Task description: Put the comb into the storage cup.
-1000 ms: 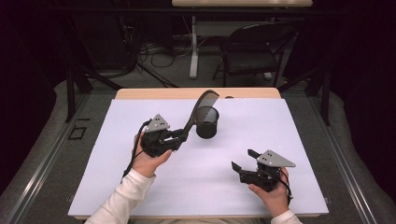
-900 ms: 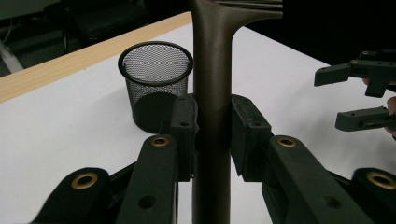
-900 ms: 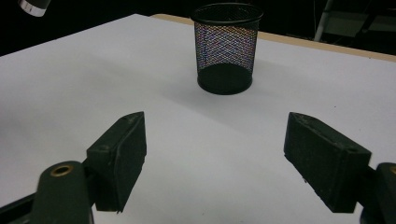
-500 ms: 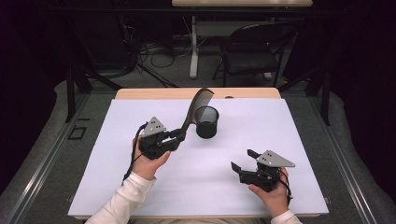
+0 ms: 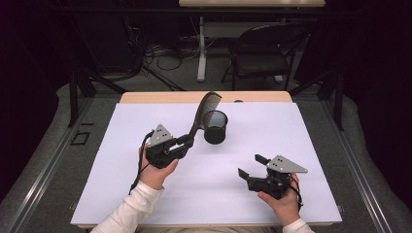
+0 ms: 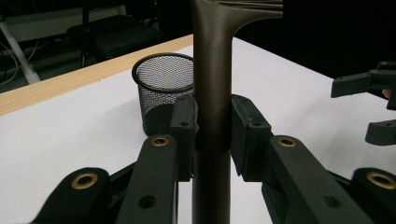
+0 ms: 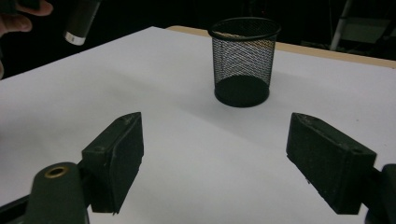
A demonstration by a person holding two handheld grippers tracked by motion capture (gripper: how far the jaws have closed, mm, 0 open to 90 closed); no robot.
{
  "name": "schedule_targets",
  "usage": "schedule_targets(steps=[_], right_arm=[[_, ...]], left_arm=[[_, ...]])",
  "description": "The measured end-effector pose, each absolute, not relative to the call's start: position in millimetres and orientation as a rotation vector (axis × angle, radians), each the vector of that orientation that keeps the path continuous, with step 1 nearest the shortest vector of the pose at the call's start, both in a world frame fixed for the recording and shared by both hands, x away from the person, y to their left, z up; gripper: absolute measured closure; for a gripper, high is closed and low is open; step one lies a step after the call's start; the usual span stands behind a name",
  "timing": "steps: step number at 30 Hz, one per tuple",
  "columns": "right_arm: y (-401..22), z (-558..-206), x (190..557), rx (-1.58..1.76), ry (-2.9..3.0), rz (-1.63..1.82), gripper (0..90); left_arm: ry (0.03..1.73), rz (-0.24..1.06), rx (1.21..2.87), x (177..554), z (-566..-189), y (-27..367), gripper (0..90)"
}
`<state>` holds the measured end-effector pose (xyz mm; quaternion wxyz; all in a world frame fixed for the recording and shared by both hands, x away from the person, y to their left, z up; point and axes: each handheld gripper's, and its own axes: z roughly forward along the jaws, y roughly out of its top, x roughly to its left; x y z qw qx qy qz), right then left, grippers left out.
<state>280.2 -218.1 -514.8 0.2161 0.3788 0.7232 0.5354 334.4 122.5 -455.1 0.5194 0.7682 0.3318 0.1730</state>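
Comb (image 5: 204, 109) now tilts farther over mesh cup (image 5: 215, 126), clamped in left gripper (image 5: 187, 141) jaws, teeth cropped in the left gripper view; right gripper (image 5: 248, 166) jaws apart, empty.

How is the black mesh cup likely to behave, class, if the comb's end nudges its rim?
The mesh cup is see-through wire, so probably light and apt to slide. It stands upright, taller than wide, so a push at the rim may tip it. Round, it would likely roll.

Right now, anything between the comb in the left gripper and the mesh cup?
Nothing visible. The left gripper holds the comb by its handle, teeth end raised beside the mesh cup, whose mouth looks empty.
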Motion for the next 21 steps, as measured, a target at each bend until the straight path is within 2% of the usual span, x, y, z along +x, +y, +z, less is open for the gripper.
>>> schedule_targets(steps=[17, 19, 21], right_arm=[[-197, -490, 294, 1.023, 2.039, 1.62, 22.2], [-194, -487, 297, 1.032, 2.035, 1.645, 23.2], [-190, -484, 301, 1.034, 2.064, 1.664, 29.8]], left_arm=[[0.766, 0.444, 1.835, 332, -459, 121, 72.8], [0.767, 0.445, 1.832, 331, -459, 121, 72.9], [0.767, 0.447, 1.83, 331, -459, 121, 72.8]])
